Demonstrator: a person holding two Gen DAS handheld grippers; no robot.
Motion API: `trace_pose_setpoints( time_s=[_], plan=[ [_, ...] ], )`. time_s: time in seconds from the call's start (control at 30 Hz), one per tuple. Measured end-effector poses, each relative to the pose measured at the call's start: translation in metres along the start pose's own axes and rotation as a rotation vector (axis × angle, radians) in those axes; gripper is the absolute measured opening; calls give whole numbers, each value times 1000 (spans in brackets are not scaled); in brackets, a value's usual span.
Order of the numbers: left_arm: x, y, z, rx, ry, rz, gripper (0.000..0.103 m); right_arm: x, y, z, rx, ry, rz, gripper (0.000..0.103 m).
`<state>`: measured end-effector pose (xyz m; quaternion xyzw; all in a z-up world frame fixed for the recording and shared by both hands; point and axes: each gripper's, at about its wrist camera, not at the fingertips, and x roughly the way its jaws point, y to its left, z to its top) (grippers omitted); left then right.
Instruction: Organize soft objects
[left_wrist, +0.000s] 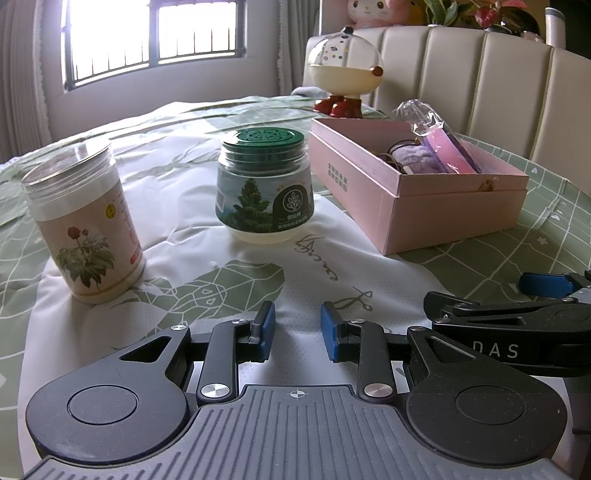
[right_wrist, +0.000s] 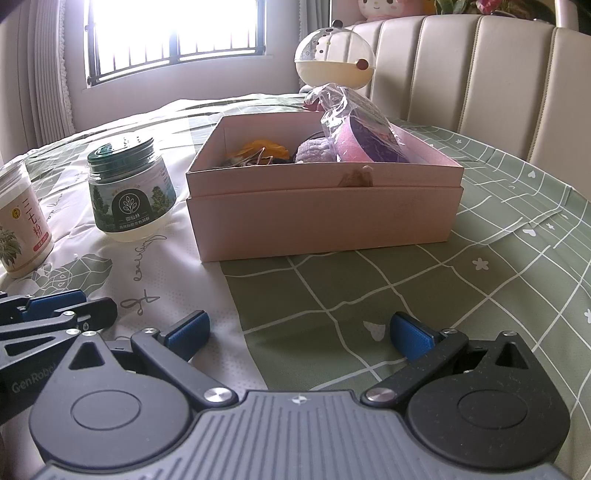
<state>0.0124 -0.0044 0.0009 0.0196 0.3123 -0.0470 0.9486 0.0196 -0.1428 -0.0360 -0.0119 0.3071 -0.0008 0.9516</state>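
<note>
Pink cardboard box (right_wrist: 325, 218) on the green grid tablecloth (right_wrist: 480, 295) holds the soft items: lilac plush (right_wrist: 314, 149) and cellophane-wrapped pink sponge (right_wrist: 354, 144), which leans over its rim. My left gripper (left_wrist: 297, 330) and right gripper (right_wrist: 298, 334) hover spread, empty. I judge: grasp the wrap low, nudge inward.

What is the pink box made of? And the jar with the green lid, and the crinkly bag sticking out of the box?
The pink box looks like matte cardboard: flat walls, sharp folded edges, no shine. The jar seems to be plastic with a glossy printed label; its green lid looks like moulded plastic with cut-out holes. The crinkly bag appears to be thin clear plastic film: see-through, wrinkled, catching the light.
</note>
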Motion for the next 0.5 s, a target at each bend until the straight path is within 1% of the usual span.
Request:
trace_pose_setpoints(
  time_s=[0.33,0.5],
  plan=[
    [0,-2,0,18,-2,8,30,0,0,0,0,0,0,103],
    [0,0,0,20,-3,-6,28,0,0,0,0,0,0,103]
  ],
)
